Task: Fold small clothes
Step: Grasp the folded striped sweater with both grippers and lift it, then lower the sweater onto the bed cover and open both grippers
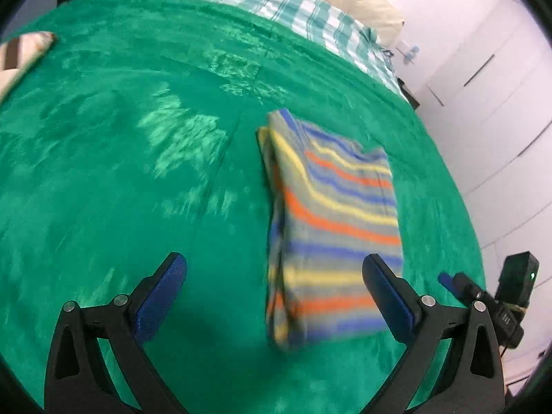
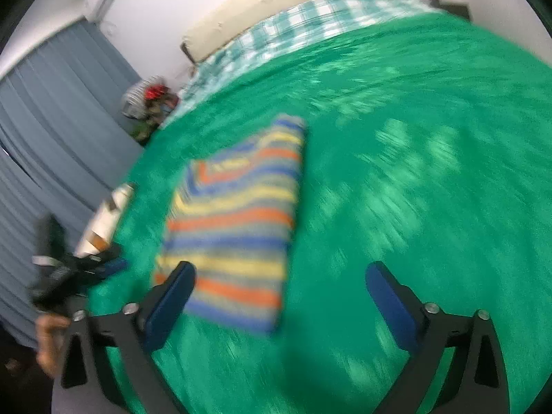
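One folded striped garment [image 1: 331, 220] (stripes crosswise) lies lengthwise toward the pillows; both grippers [image 1: 276, 293] [image 2: 281, 296] gape empty.

the left gripper [image 1: 274, 284] hangs above the bed with its blue-padded fingers [image 1: 162, 296] spread wide and nothing between them. the right gripper [image 2: 281, 291] points downward at a slant, its jaws likewise wide apart and empty. at the edge of the right wrist view, a hand [image 2: 50, 341] grips the other tool's handle.
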### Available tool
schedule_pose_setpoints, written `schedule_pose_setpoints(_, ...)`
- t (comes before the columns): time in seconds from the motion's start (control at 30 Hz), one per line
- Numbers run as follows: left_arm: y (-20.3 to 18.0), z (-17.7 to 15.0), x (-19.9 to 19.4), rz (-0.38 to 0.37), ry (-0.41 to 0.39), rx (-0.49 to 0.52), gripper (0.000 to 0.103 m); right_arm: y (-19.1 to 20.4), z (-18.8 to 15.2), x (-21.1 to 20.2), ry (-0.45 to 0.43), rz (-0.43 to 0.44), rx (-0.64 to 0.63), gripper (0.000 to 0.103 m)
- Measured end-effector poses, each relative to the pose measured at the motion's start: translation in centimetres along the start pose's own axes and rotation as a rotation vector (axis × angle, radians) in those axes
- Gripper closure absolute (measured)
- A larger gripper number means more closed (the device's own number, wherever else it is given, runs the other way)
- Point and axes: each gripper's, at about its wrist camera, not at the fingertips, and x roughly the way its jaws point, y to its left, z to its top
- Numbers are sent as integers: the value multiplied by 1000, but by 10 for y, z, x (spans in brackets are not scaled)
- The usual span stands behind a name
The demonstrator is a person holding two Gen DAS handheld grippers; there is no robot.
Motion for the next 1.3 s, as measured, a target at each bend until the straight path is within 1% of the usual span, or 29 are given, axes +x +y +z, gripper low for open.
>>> schedule_pose_setpoints(0.07,1,12,22,-32,37,-4,2,-5,20,20,19,67,34,8)
schedule_pose_setpoints(0.13,1,19,45,-32,61,0,2,-13,37,46,51,116,65,13)
schedule_pose_setpoints(0.17,-2,25,55,-28,70,6,4,-18,46,63,70,134,81,18)
schedule_pose_setpoints(0.2,-3,27,64,-26,77,10,7,-17,50,78,86,147,96,25)
schedule_pose_setpoints(0.23,-3,27,73,-29,84,14,10,-22,54,94,110,175,124,29)
schedule_pose_setpoints(0.27,-4,28,78,-28,83,19,15,-25,56,108,131,204,148,34)
schedule_pose_setpoints(0.3,-6,27,82,-21,74,30,24,-27,58,122,149,241,168,40)
schedule_pose_setpoints(0.33,-7,27,86,-18,69,45,35,-25,58,135,166,267,170,44)
schedule_pose_setpoints(0.37,-9,28,91,-30,81,56,71,-22,58,144,175,264,151,60)
schedule_pose_setpoints(0.4,-9,32,96,-48,106,48,86,-17,57,152,188,239,120,78)
schedule_pose_setpoints(0.43,-10,33,97,-36,108,40,87,-13,55,156,195,200,97,78)
schedule_pose_setpoints(0.47,-18,33,90,-7,88,58,88,-8,55,154,183,177,84,80)
schedule_pose_setpoints(0.53,-36,33,73,24,47,123,88,6,54,136,138,144,38,82)
schedule_pose_setpoints(0.57,-45,34,64,22,30,150,89,15,57,124,115,139,9,82)
schedule_pose_setpoints(0.7,-84,35,6,-35,-51,215,89,53,71,63,27,164,-74,83)
schedule_pose_setpoints(0.8,-107,34,-27,-57,-86,244,87,65,83,19,-22,181,-73,83)
schedule_pose_setpoints(0.83,-110,34,-27,-55,-75,235,85,64,85,10,-21,175,-60,82)
schedule_pose_setpoints(0.87,-113,34,-21,-43,-55,225,74,61,87,6,-14,162,-39,81)
schedule_pose_setpoints(0.9,-112,30,-10,-9,-27,218,50,54,86,5,-6,138,-15,74)
schedule_pose_setpoints(0.93,-108,21,2,58,-14,220,36,41,83,5,10,89,6,65)
schedule_pose_setpoints(0.97,-107,14,12,127,-13,230,27,26,77,7,34,10,16,34)
schedule_pose_setpoints(1.0,-101,0,18,224,-13,254,28,13,71,8,49,-87,20,14)
schedule_pose_setpoints(1.03,-97,-14,19,294,-9,282,28,1,62,5,58,-189,22,14)
schedule_pose_setpoints(1.07,-94,-31,15,339,-15,311,28,-12,51,-4,64,-266,22,14)
schedule_pose_setpoints(1.13,-92,-71,-6,404,-51,374,22,-22,26,-26,70,-358,-4,14)
schedule_pose_setpoints(1.17,-93,-85,-15,426,-63,391,13,-21,10,-39,82,-424,-39,14)
schedule_pose_setpoints(1.2,-95,-101,-27,457,-80,405,6,-19,0,-47,90,-457,-59,13)
schedule_pose_setpoints(1.23,-99,-117,-39,489,-102,415,5,-15,-12,-55,97,-482,-77,13)
schedule_pose_setpoints(1.3,-107,-139,-63,517,-140,427,3,-2,-39,-71,108,-501,-86,13)
